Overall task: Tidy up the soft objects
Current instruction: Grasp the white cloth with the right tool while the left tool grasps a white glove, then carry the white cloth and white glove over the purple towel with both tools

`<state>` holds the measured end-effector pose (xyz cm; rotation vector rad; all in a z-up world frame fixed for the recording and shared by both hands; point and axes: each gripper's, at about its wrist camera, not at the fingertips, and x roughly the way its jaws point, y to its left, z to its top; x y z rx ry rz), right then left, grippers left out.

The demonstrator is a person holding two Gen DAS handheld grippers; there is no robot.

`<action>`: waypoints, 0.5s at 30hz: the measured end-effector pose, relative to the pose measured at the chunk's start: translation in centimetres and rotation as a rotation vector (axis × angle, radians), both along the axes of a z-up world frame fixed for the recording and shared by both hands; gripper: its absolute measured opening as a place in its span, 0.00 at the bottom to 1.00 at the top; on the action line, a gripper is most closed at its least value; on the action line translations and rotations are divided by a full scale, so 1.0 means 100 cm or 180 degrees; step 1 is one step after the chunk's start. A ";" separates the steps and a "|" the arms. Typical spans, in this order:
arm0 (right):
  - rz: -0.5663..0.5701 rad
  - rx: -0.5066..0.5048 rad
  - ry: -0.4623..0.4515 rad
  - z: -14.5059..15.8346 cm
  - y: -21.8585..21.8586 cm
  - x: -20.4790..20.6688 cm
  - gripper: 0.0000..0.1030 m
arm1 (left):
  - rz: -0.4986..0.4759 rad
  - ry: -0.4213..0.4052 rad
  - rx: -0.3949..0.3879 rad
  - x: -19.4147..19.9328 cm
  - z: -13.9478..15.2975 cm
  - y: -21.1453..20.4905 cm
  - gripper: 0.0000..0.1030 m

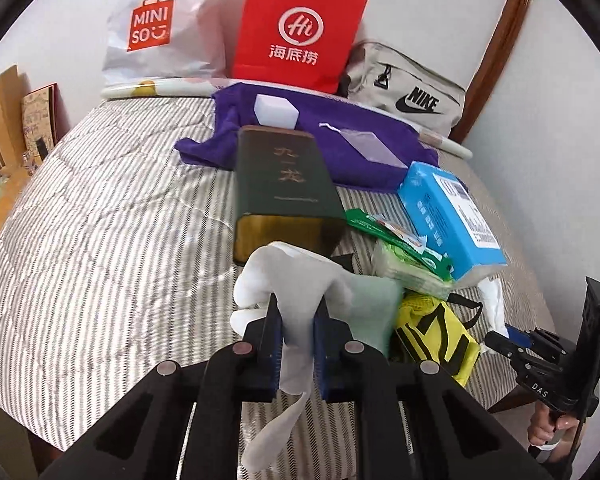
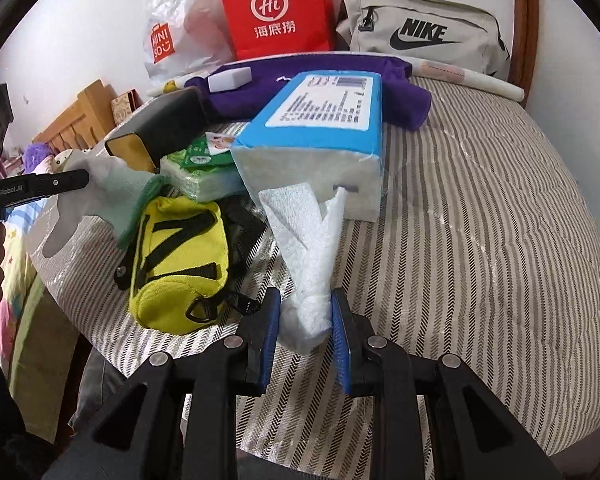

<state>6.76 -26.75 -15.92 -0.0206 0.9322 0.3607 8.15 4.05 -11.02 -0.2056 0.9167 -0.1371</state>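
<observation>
My left gripper is shut on a white glove with a pale green cuff, held above the striped table; the glove also shows in the right wrist view. My right gripper is shut on a white tissue that trails from the open end of a blue tissue pack. A yellow pouch with black stripes lies left of the tissue. A green-wrapped napkin stack lies behind it. A purple cloth lies at the back.
A dark green box lies in the middle. A white block and a clear purple block sit on the cloth. A red paper bag, a white Miniso bag and a grey Nike bag stand at the back.
</observation>
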 end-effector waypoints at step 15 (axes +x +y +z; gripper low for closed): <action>0.0069 0.0142 -0.0306 0.055 0.002 -0.006 0.24 | 0.0021 -0.0170 -0.0026 -0.004 0.033 0.004 0.13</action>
